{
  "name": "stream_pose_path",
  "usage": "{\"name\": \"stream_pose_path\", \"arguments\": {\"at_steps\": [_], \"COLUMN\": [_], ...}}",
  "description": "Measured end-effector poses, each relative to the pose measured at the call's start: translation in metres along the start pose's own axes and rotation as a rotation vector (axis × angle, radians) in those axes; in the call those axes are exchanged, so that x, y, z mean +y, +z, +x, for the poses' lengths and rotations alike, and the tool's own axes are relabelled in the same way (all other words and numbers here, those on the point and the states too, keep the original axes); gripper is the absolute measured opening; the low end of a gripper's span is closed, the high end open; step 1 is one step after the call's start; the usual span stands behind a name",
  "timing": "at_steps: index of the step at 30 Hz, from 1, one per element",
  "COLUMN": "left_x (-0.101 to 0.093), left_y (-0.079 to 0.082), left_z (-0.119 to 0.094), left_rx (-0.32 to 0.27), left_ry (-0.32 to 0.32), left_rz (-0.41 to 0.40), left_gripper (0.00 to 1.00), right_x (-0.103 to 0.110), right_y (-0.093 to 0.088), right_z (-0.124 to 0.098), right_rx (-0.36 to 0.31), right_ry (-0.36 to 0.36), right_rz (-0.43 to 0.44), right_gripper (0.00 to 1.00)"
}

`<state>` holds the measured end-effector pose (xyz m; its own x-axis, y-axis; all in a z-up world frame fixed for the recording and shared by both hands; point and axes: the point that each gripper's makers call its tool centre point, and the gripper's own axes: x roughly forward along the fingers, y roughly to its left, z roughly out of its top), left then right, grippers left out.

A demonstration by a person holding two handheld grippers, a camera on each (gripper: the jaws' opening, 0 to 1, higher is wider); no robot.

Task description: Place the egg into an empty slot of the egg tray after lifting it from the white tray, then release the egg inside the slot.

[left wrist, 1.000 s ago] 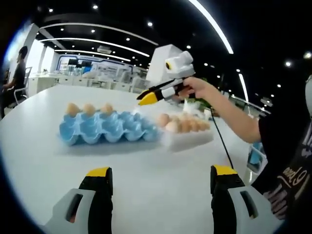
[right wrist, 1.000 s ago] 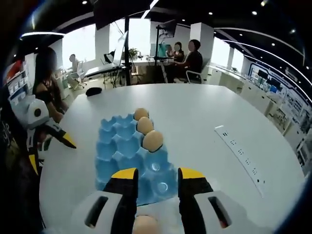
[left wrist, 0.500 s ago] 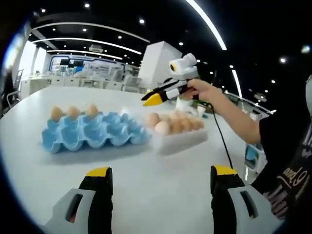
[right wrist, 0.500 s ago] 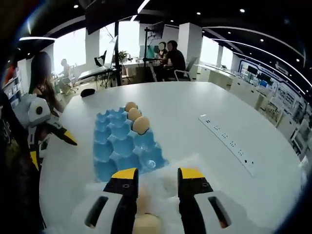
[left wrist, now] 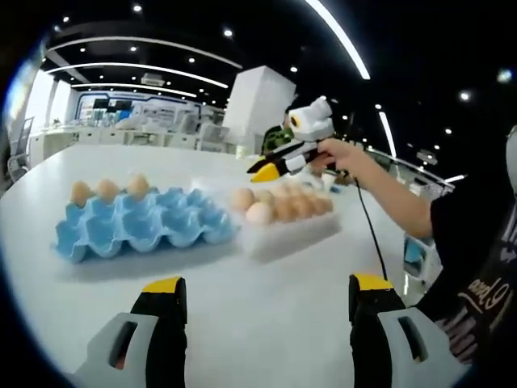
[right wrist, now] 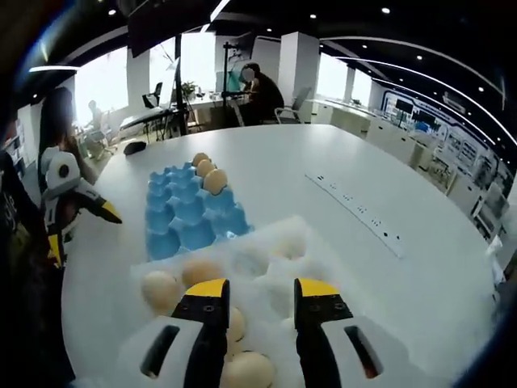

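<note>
**Grippers over the egg trays on a white table**

An open-plan office with ceiling light strips surrounds a large white table point(left wrist: 242, 299). In the left gripper view, the blue egg tray point(left wrist: 141, 230) lies on the table with three eggs point(left wrist: 107, 190) in its far row; the remaining slots are empty. Just beside it, to the right, the white tray point(left wrist: 283, 234) holds a cluster of eggs point(left wrist: 279, 206). The left gripper point(left wrist: 266, 295) hovers over bare table near these trays, jaws spread wide with nothing between them. The right gripper point(left wrist: 271, 168), held in a hand point(left wrist: 335, 153), hangs above the white tray, tips pointing down towards the eggs.

In the right gripper view, the right gripper point(right wrist: 260, 293) is open, its jaws apart over the white tray point(right wrist: 266, 267), with one egg point(right wrist: 234, 323) visible in the gap between them; no contact can be confirmed. The egg tray point(right wrist: 182, 218) lies beyond. A power strip point(right wrist: 355, 214) lies on the table to the right. People sit at desks in the background.
</note>
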<state>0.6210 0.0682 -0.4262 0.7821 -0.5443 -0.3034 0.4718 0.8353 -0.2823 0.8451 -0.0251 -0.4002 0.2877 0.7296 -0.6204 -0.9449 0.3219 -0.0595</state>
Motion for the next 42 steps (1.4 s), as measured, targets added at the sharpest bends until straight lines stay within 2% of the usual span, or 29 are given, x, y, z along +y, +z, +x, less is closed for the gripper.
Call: {"name": "stream_pose_path", "arguments": {"at_steps": [8,12,19,22,28,29,32,37,39,42], "left_x": [0.000,-0.002,-0.003,-0.003,-0.004,-0.004,-0.004,-0.006,-0.006,-0.007], "left_y": [0.000,0.000,0.000,0.001,-0.001,-0.001,0.000,0.005,0.005,0.005], "left_z": [0.000,0.001,0.002,0.002,0.002,0.002,0.003,0.003,0.004,0.004], "left_rx": [0.004,0.008,0.017,0.014,0.020,0.020,0.023,0.019,0.018,0.020], "left_ry": [-0.003,-0.004,-0.008,-0.004,-0.005,-0.006,-0.006,-0.009,-0.011,-0.013], "left_rz": [0.001,0.003,0.010,0.011,0.012,0.012,0.014,0.023,0.024,0.024], "left_gripper": [0.84,0.84,0.84,0.84,0.84,0.84,0.84,0.84,0.84,0.84], "right_x": [-0.014,-0.013,-0.031,-0.039,-0.037,-0.038,-0.046,-0.042,-0.044,-0.041], "right_y": [-0.020,-0.032,-0.052,-0.062,-0.081,-0.078,-0.079,-0.081,-0.082,-0.082], "right_z": [-0.017,-0.024,-0.035,-0.040,-0.041,-0.039,-0.039,-0.039,-0.039,-0.038], "right_rx": [0.022,0.037,0.064,0.090,0.143,0.124,0.138,0.162,0.163,0.184], "right_ry": [-0.041,-0.061,-0.096,-0.108,-0.116,-0.107,-0.103,-0.091,-0.099,-0.124], "right_rz": [0.025,0.035,0.062,0.067,0.089,0.116,0.123,0.148,0.203,0.207], "right_gripper": [0.33,0.33,0.33,0.33,0.34,0.34,0.34,0.34,0.34,0.32]}}
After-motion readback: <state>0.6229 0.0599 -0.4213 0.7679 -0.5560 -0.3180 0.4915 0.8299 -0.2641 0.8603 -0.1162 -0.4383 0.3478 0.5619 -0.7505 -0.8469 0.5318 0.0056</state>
